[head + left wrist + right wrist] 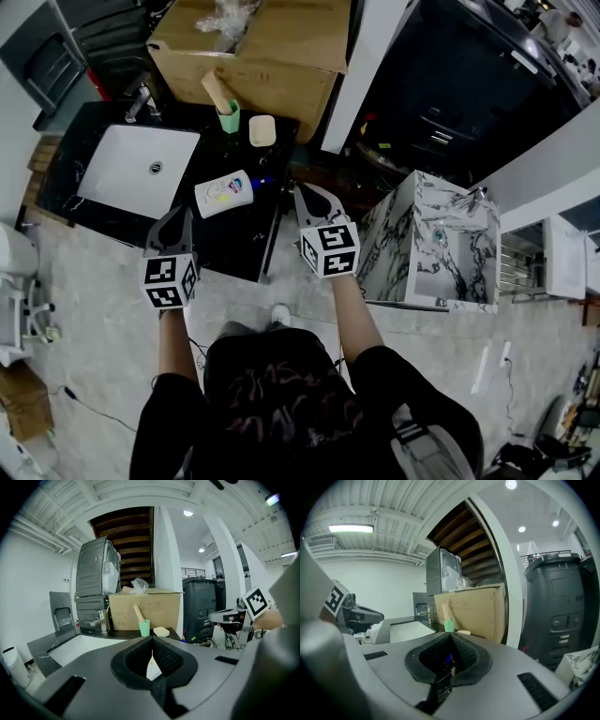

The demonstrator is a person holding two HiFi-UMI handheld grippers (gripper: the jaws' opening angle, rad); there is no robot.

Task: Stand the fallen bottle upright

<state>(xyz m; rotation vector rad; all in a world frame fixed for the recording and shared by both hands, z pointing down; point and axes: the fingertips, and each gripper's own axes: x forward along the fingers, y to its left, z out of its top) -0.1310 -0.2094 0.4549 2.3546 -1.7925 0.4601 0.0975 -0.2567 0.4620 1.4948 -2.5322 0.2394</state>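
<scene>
A white bottle [225, 193] with a colourful label lies on its side on the black counter [234, 239], just right of the sink. My left gripper [180, 214] is near the counter's front edge, below and left of the bottle, with its jaws closed and nothing in them. In the left gripper view a sliver of the white bottle [153, 670] shows through the slit behind the closed jaws of the left gripper [152, 639]. My right gripper [306, 191] hangs off the counter's right edge, to the right of the bottle, shut and empty. The right gripper [451, 635] points toward the counter.
A white sink [141, 164] with a tap [141, 101] fills the counter's left half. At the back stand a green cup [228, 116] holding a wooden stick and a cream soap bar [262, 129]. A cardboard box [253, 47] stands behind; a marble basin [441, 244] stands to the right.
</scene>
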